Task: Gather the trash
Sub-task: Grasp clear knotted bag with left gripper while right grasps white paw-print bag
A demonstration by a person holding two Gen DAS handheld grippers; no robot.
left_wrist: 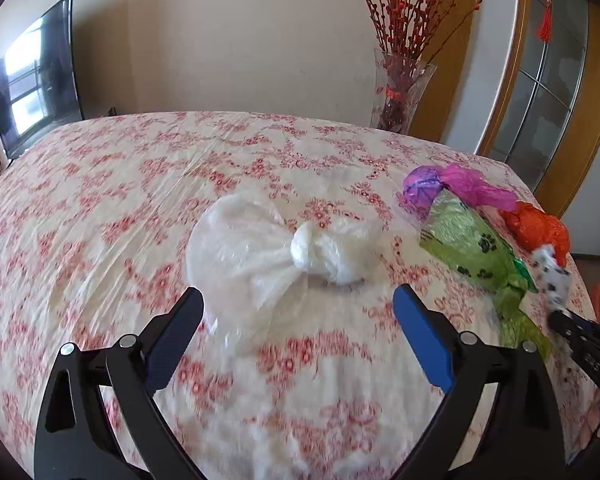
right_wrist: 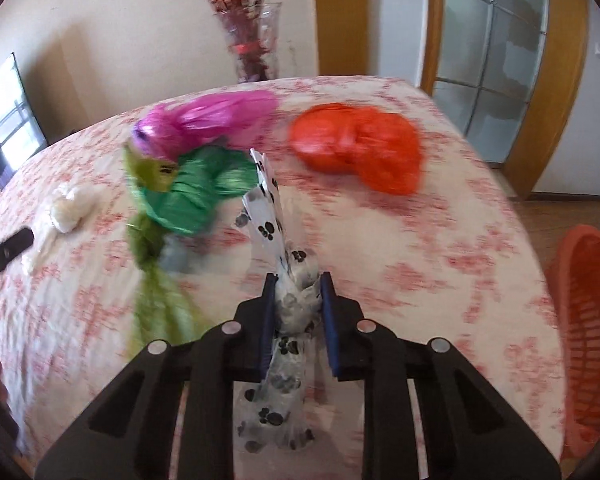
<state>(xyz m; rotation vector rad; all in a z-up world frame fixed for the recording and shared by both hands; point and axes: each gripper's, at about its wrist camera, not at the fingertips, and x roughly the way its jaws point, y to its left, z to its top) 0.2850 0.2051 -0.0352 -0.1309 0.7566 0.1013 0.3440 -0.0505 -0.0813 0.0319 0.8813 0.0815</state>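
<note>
My left gripper (left_wrist: 298, 300) is open, just short of a knotted white plastic bag (left_wrist: 276, 250) lying on the floral tablecloth (left_wrist: 140, 184). My right gripper (right_wrist: 298, 282) is shut on a white bag with black paw prints (right_wrist: 288, 300), held above the table; it also shows in the left wrist view (left_wrist: 552, 276). A green paw-print bag (left_wrist: 472, 248), a purple bag (left_wrist: 452, 188) and an orange bag (left_wrist: 540, 226) lie on the table to the right. In the right wrist view the green bag (right_wrist: 192, 196), purple bag (right_wrist: 204, 124) and orange bag (right_wrist: 360, 148) lie beyond the held bag.
An orange basket (right_wrist: 588, 320) stands on the floor right of the table. A glass vase with red branches (left_wrist: 400, 88) stands behind the table's far edge. A TV (left_wrist: 36, 76) is at the left wall. A glazed door (left_wrist: 540, 80) is at the right.
</note>
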